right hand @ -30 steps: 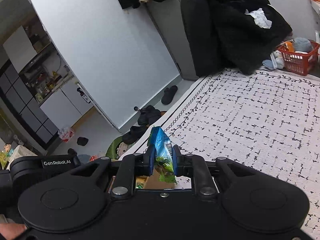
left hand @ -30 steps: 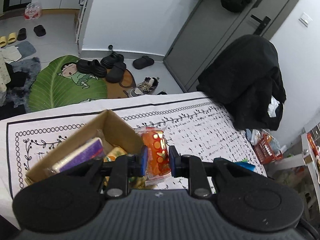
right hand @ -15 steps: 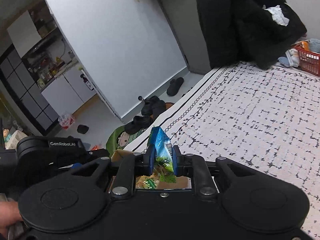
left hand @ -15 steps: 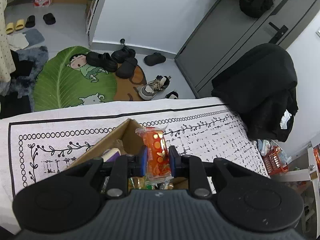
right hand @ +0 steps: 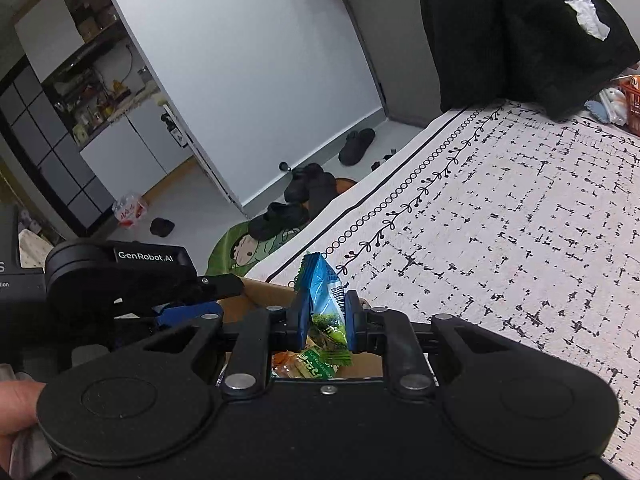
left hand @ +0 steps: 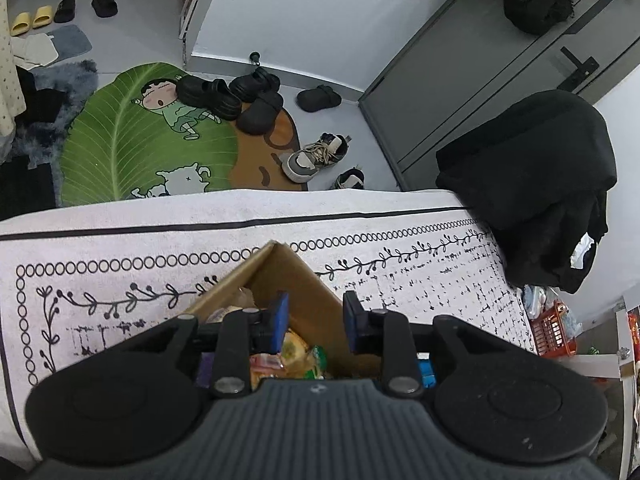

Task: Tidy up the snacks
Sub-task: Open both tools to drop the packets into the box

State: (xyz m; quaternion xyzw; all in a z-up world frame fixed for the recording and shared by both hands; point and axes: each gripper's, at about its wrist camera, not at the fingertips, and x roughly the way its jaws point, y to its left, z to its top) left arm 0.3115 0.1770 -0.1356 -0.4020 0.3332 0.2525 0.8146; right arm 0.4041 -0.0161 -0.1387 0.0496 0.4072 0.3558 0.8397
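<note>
A brown cardboard box (left hand: 288, 276) stands on the patterned tablecloth (left hand: 120, 248) and holds several snack packets (left hand: 296, 354). My left gripper (left hand: 314, 322) hangs open right over the box with nothing between its fingers. In the right wrist view my right gripper (right hand: 325, 322) is shut on a blue and green snack packet (right hand: 326, 296), held upright above the box (right hand: 264, 294). More packets (right hand: 316, 362) lie in the box below it. The left gripper (right hand: 188, 312) shows at the left of that view, just beside the box.
A black coat (left hand: 536, 176) hangs at the table's far right corner. Shoes (left hand: 224, 96) and a green leaf mat (left hand: 132, 140) lie on the floor beyond the table edge. A red basket (left hand: 554, 332) sits at the right. The cloth (right hand: 520, 220) stretches right of the box.
My left gripper has opened and let the orange snack packet drop into the box. Both grippers moved further over the box; the right one still grips its blue packet.
</note>
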